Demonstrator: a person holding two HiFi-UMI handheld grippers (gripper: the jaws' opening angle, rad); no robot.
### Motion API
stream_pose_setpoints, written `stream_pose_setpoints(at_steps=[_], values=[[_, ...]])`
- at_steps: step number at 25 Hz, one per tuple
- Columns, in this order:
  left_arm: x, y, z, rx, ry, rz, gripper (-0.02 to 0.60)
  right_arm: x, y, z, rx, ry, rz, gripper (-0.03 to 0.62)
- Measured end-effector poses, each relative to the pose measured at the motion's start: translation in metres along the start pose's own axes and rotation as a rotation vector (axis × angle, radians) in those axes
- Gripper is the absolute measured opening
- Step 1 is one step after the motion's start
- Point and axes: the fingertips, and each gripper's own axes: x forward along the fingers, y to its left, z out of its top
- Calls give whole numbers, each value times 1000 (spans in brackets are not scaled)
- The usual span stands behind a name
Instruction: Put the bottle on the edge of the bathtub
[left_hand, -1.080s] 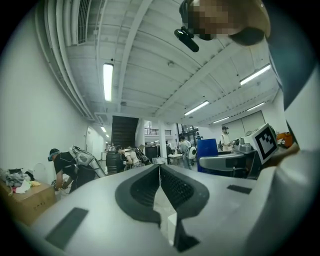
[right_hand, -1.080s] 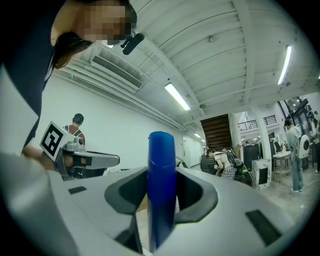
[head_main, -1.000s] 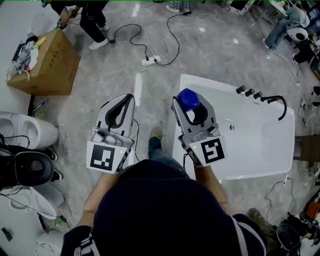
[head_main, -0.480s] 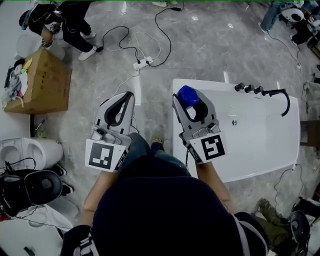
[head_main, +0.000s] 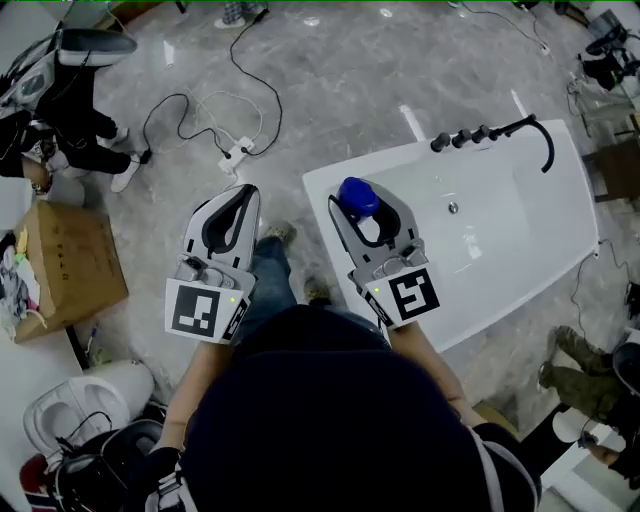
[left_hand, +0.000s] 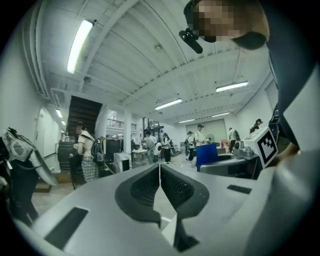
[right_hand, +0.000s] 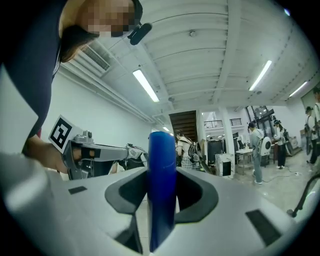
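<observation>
My right gripper (head_main: 362, 203) is shut on a blue bottle (head_main: 357, 195). In the head view the bottle hangs over the left end of the white bathtub (head_main: 380, 158). The right gripper view shows the bottle (right_hand: 161, 190) upright, pinched between the two jaws of the right gripper (right_hand: 161, 175). To the left of the tub, over the grey floor, my left gripper (head_main: 243, 192) is held level. In its own view the left gripper (left_hand: 159, 170) has its jaws closed together with nothing between them.
Black taps and a curved spout (head_main: 490, 132) stand on the tub's far rim. A power strip with cables (head_main: 235, 150) lies on the floor ahead. A cardboard box (head_main: 60, 265) and toilets (head_main: 90, 400) are at the left. People stand at the upper left (head_main: 70, 130) and lower right (head_main: 580, 365).
Both grippers have travelled together across the floor with the bottle still held. The view has swung: the tub now lies slanted, and the box has slid down the left side.
</observation>
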Motion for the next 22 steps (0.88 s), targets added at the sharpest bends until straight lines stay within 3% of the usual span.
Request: stream_pose_setpoints(at_steps=[4, 11, 17, 22], values=[[61, 15, -8, 12, -2, -178, 31, 35, -28, -12, 3, 35, -101, 166], [147, 35, -21, 19, 13, -582, 31, 89, -77, -35, 59, 107, -366, 166], [188, 60, -50, 26, 65, -776, 31, 117, -100, -58, 96, 166, -541, 166], [207, 68, -74, 38, 91, -907, 31, 131, -106, -87, 127, 249, -631, 166]])
